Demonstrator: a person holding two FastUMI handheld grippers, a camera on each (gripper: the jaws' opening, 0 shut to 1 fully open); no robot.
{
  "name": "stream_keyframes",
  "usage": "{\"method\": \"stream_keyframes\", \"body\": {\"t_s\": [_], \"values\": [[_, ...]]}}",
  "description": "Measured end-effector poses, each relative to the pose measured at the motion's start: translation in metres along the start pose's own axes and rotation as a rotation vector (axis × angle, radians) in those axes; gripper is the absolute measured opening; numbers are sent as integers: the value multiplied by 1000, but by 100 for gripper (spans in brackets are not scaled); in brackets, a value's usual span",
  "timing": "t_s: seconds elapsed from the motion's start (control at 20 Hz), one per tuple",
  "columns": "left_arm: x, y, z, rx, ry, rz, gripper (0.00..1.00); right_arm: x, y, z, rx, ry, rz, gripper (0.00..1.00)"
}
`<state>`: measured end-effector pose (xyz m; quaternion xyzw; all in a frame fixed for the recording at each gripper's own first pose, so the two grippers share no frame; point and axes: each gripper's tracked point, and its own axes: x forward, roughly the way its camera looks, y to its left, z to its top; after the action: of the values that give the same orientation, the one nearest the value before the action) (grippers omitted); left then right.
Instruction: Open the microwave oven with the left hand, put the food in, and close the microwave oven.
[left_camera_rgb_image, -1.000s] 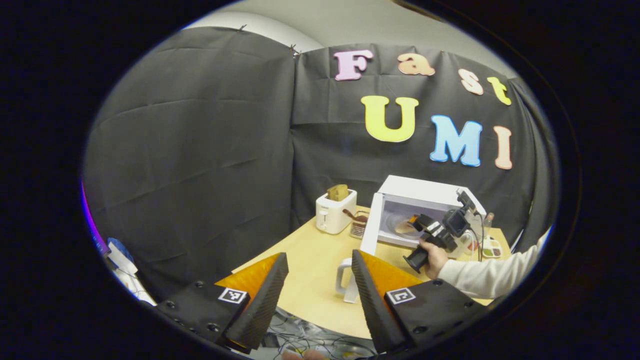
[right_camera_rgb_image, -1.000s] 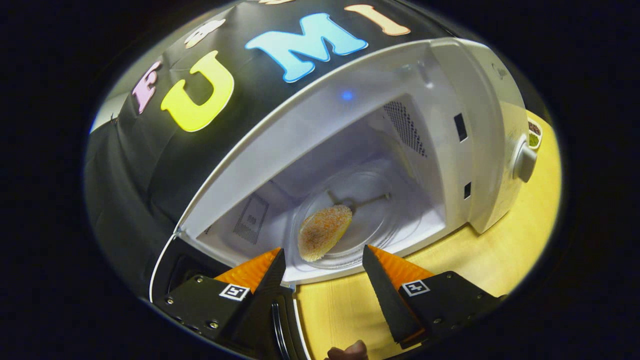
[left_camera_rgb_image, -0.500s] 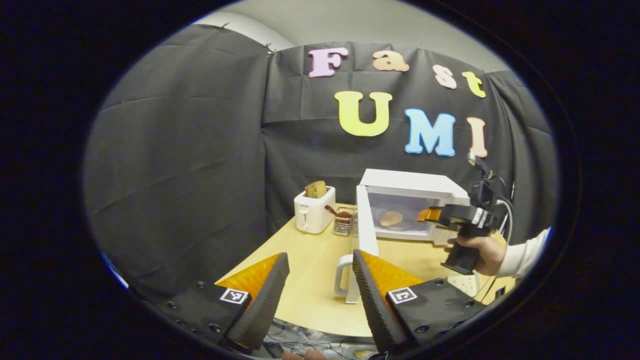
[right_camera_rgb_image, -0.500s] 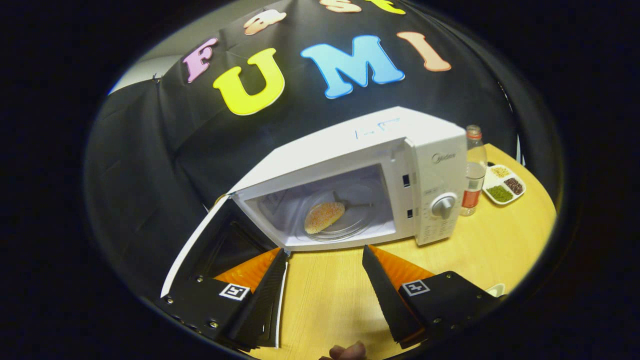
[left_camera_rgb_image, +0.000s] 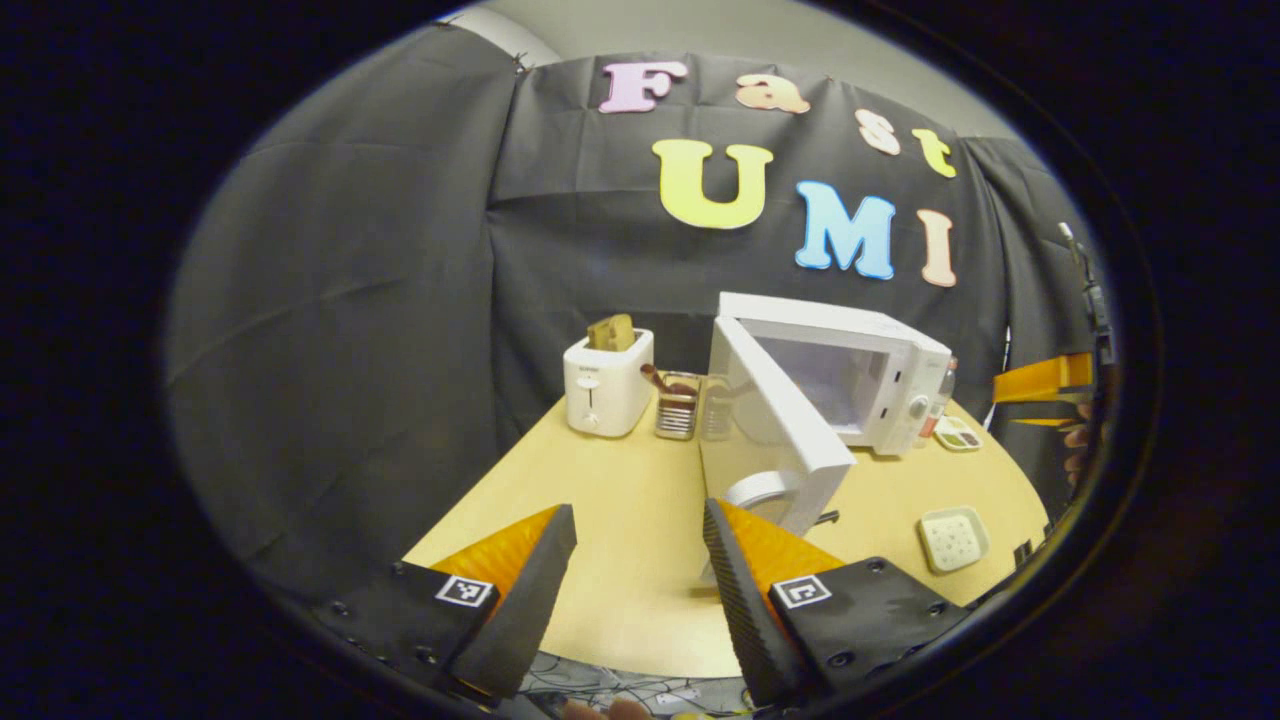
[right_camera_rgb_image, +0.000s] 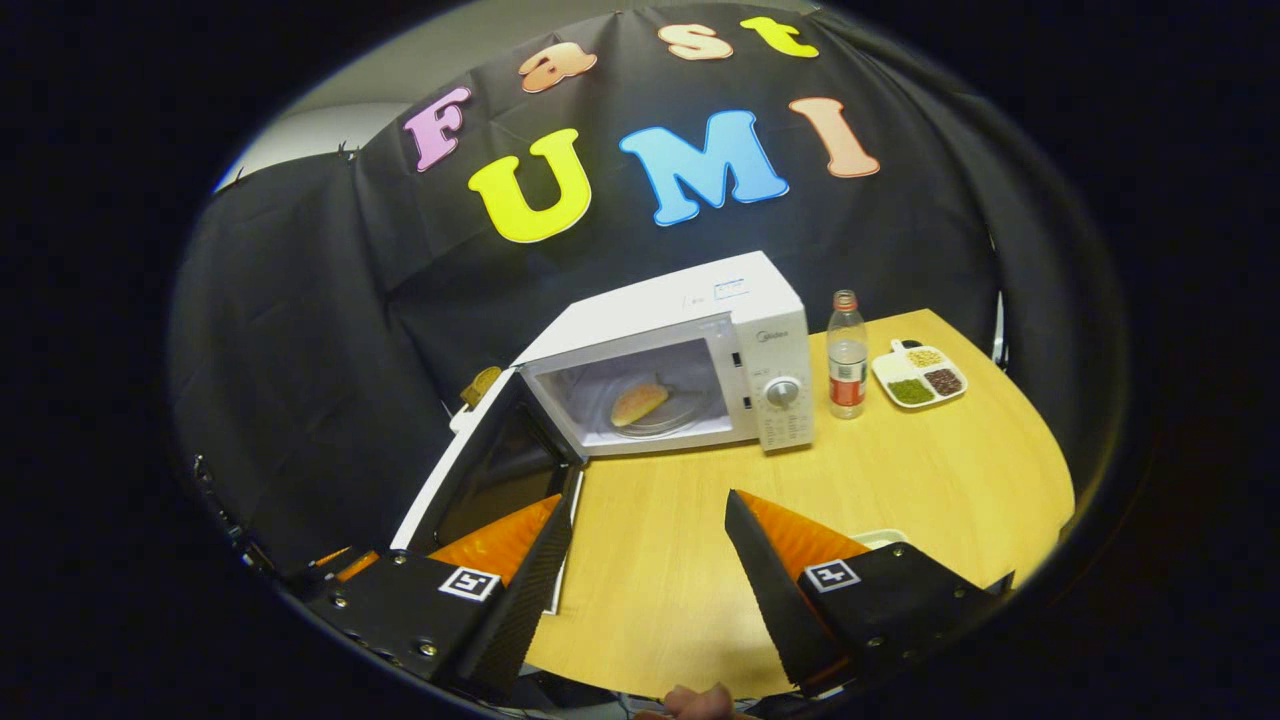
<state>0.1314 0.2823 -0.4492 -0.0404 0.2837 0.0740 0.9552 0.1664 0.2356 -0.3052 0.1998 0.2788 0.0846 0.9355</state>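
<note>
Two grippers stand with their fingers spread wide and nothing between them. In the left gripper view, reading from left to right: a white toaster (left_camera_rgb_image: 608, 383) with a slice of bread in its slot, a small wire basket (left_camera_rgb_image: 679, 405) just beside it, then the microwave oven (left_camera_rgb_image: 868, 372) with its door (left_camera_rgb_image: 783, 428) swung out toward the camera. The left gripper (left_camera_rgb_image: 635, 572) hovers over the near edge of the table (left_camera_rgb_image: 610, 500); a white mug (left_camera_rgb_image: 762, 498) sits just past its right finger, partly hidden by it. Farther right lie a small white square dish (left_camera_rgb_image: 953, 537) and, at the far edge, the tip of the right gripper (left_camera_rgb_image: 1045, 385), held in a hand.

In the right gripper view, reading from left to right: the open door (right_camera_rgb_image: 492, 470), the oven cavity with the food (right_camera_rgb_image: 639, 402), a browned bun, resting on the glass turntable, the control panel with its round knob (right_camera_rgb_image: 782, 391), a plastic bottle (right_camera_rgb_image: 847, 355) standing just beside the oven, and a divided snack tray (right_camera_rgb_image: 919, 373) near the bottle. The right gripper (right_camera_rgb_image: 648, 578) hangs above bare tabletop, well apart from the oven.
</note>
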Motion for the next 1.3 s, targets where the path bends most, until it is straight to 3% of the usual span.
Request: {"method": "stream_keyframes", "body": {"t_s": [0.25,0.4,0.45,0.5,0.55,0.65,1.0,1.3], "values": [[31,7,-27,58,77,-2,87,-58,-28,1,-34,-11,-36,95],[42,-10,-30,63,97,-22,87,-92,-44,15,-69,-53,-50,95],[48,-12,-28,79,97,-5,92,-103,-50,20,-86,-73,-52,95],[47,-17,-30,90,103,-5,81,-115,-55,25,-101,-87,-48,95],[49,-24,-29,96,102,-7,81,-126,-61,26,-121,-93,-46,95],[50,-44,-28,104,109,-13,87,-146,-75,33,-152,-99,-39,95],[59,-135,-20,164,98,-32,83,-190,-129,66,-169,-188,7,94],[103,-209,-11,150,98,-120,84,-186,-158,70,-152,-194,-110,94]]}}
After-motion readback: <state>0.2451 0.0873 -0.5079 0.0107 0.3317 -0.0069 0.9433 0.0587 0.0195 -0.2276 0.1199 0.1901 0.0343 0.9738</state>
